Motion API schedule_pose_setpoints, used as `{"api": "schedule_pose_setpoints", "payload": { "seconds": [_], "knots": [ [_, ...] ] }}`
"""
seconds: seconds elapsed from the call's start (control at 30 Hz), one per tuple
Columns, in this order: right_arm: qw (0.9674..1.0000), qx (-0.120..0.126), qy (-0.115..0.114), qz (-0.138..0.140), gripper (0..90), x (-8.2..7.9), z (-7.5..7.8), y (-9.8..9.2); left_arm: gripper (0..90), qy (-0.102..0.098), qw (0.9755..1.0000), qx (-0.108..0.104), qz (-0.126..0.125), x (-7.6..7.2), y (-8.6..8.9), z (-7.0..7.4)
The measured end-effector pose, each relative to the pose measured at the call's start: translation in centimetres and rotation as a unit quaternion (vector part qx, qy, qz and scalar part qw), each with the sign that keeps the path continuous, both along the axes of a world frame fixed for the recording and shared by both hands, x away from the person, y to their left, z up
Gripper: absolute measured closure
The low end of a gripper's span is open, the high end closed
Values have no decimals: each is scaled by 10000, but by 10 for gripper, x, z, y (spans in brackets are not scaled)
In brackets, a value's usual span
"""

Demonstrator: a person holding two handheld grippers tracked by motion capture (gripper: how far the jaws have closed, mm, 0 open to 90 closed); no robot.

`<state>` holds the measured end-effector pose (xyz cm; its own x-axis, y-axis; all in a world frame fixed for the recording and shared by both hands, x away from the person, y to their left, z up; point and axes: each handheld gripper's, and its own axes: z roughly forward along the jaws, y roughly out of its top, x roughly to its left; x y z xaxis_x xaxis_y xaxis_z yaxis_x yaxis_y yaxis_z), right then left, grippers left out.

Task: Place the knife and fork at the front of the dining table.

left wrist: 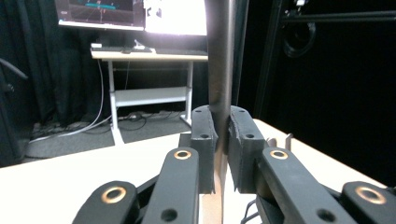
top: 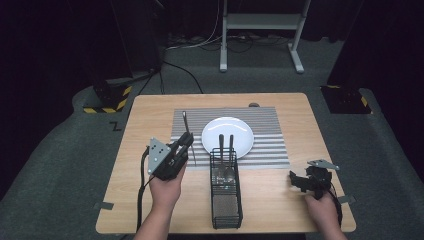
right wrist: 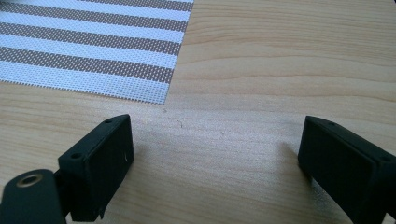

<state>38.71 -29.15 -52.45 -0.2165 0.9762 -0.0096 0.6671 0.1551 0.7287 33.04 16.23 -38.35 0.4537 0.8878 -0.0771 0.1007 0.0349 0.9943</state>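
While left tongs (top: 187,141) clamp slim metal utensil (top: 185,131) upright, right tongs (right wrist: 212,163) apart, idle; thin handle may pivot, slip onto striped placemat (top: 265,125).

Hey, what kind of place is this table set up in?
Probably a lab or recording studio, not a dining room: black curtains all round, a lit computer monitor on a white-framed desk, and loose cables across grey carpet.

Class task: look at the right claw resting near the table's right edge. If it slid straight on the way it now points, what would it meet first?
The right claw, jaws open, points left across the bare wooden table. Judging by the high view, it would probably first meet the black wire cutlery basket; depth is hard to judge.
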Motion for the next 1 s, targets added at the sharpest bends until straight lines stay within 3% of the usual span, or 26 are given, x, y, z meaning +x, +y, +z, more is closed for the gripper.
{"api": "schedule_pose_setpoints", "payload": {
  "seconds": [0.17,0.5,0.77,1.0],
  "knots": [
    [10000,0,-1,1,102,0,0,0,814,131,9999,105,33,9,2,-14],
    [10000,5,-4,7,102,0,0,0,814,384,9991,86,170,32,11,-43],
    [10000,5,-5,7,102,0,0,0,814,511,9982,217,220,50,15,-54],
    [10000,5,-5,6,102,0,0,0,814,701,9970,180,263,62,17,-61]
  ]
}}
